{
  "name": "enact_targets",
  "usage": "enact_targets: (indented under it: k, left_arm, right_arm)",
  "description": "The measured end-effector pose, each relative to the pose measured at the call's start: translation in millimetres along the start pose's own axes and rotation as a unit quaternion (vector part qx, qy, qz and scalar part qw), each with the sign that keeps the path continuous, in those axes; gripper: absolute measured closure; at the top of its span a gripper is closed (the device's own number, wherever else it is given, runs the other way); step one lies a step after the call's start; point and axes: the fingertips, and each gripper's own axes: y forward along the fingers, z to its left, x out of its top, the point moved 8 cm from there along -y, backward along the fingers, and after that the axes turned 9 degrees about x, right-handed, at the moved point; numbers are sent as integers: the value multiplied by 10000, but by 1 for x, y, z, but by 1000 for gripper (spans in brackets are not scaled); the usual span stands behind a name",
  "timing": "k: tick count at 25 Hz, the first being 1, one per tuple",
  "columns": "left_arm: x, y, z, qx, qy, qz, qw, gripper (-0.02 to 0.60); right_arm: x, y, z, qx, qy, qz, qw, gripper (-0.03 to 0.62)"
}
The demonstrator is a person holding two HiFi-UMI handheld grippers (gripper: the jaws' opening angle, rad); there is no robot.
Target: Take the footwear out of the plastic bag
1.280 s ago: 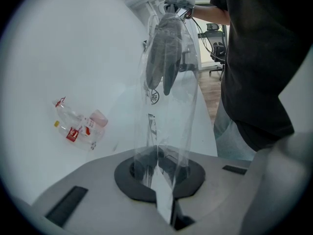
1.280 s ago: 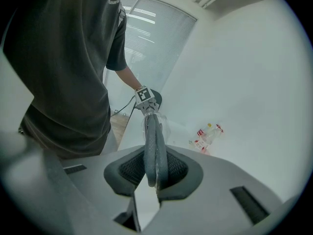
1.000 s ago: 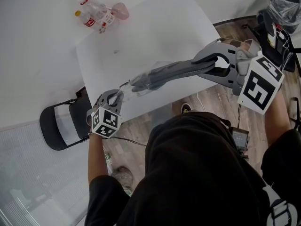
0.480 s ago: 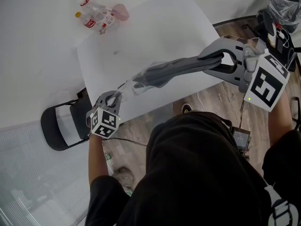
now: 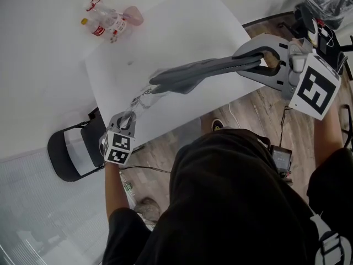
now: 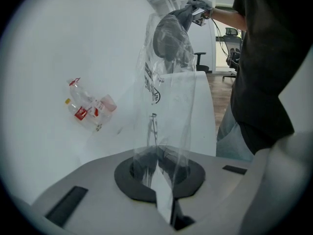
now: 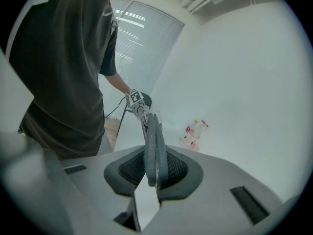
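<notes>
A pair of flat grey footwear (image 5: 204,70) hangs level above the white table (image 5: 182,21). My right gripper (image 5: 259,59) is shut on its heel end, and the soles stand edge-on between the pads (image 7: 155,173). The toe end (image 6: 168,35) still sits inside the clear plastic bag (image 5: 144,94). My left gripper (image 5: 128,118) is shut on the bag's lower end (image 6: 156,168), so the bag (image 6: 166,102) stretches taut up from its jaws. The left gripper (image 7: 133,99) shows beyond the footwear (image 7: 152,136) in the right gripper view.
Several crushed plastic bottles (image 5: 107,22) lie at the table's far left (image 6: 88,106) (image 7: 195,130). A black folding chair (image 5: 69,150) stands on the wooden floor by the table's near corner. Bags and cables (image 5: 322,10) are at the right.
The right gripper has drawn the footwear up and to the right, so more of it is out of the bag. The left gripper has rolled a little and the bag is stretched longer.
</notes>
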Motion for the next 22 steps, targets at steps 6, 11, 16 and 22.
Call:
enact_targets:
  k: [6, 11, 16, 22]
  left_arm:
    - [-20, 0, 21, 409, -883, 284, 9949, 554]
    - [-19, -8, 40, 1019, -1641, 471, 9800, 554]
    - [-2, -22, 63, 1843, -2571, 535, 9471, 554]
    - [33, -29, 62, 2100, -3989, 132, 8925, 554]
  right_arm:
    - [-10, -7, -8, -547, 360, -137, 9978, 519]
    - [-15, 2, -19, -1413, 755, -256, 9867, 517]
    - [-3, 17, -35, -2526, 906, -455, 9622, 517]
    - [1, 33, -37, -3625, 1523, -701, 9168, 517]
